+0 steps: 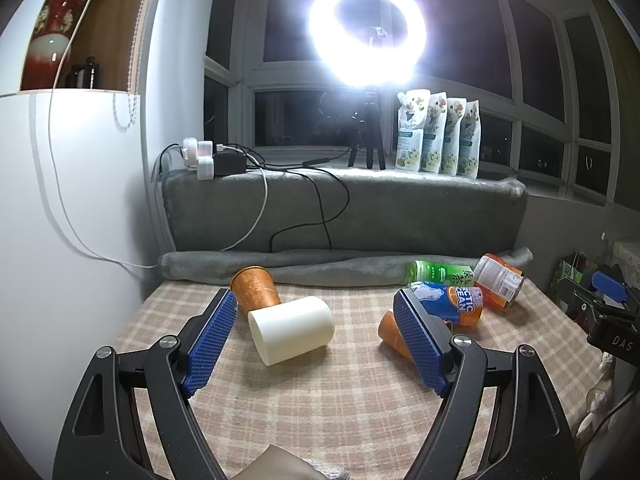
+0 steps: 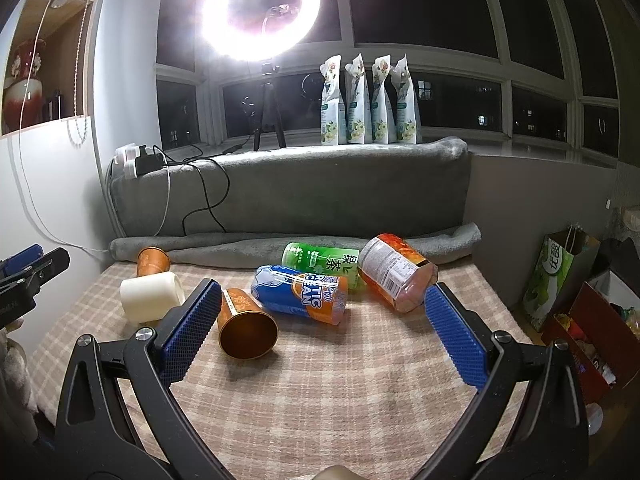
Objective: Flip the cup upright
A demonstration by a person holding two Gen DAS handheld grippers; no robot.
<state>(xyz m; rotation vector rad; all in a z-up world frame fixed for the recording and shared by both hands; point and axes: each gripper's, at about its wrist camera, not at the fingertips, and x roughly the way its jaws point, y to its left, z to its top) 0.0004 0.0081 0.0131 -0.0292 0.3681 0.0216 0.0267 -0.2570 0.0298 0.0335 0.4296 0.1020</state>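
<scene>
A cream cup [image 1: 291, 330] lies on its side on the checked tablecloth [image 1: 320, 400], between the open jaws of my left gripper [image 1: 316, 300], a little ahead of them. It also shows in the right wrist view [image 2: 150, 295]. An orange cup [image 1: 256, 286] stands upside down behind it, also seen in the right wrist view [image 2: 152, 262]. A second orange cup [image 2: 246, 330] lies on its side by the left pad of my open, empty right gripper [image 2: 320, 292]; in the left wrist view this cup [image 1: 394, 332] is partly hidden behind the right pad.
A blue-orange can [image 2: 300, 294], a green tea bottle [image 2: 324, 262] and an orange jar [image 2: 396, 272] lie on the cloth. A grey blanket roll [image 2: 280, 246] borders the back. A ring light [image 2: 260, 4] and pouches [image 2: 368, 100] stand on the sill. Bags [image 2: 560, 276] sit at the right.
</scene>
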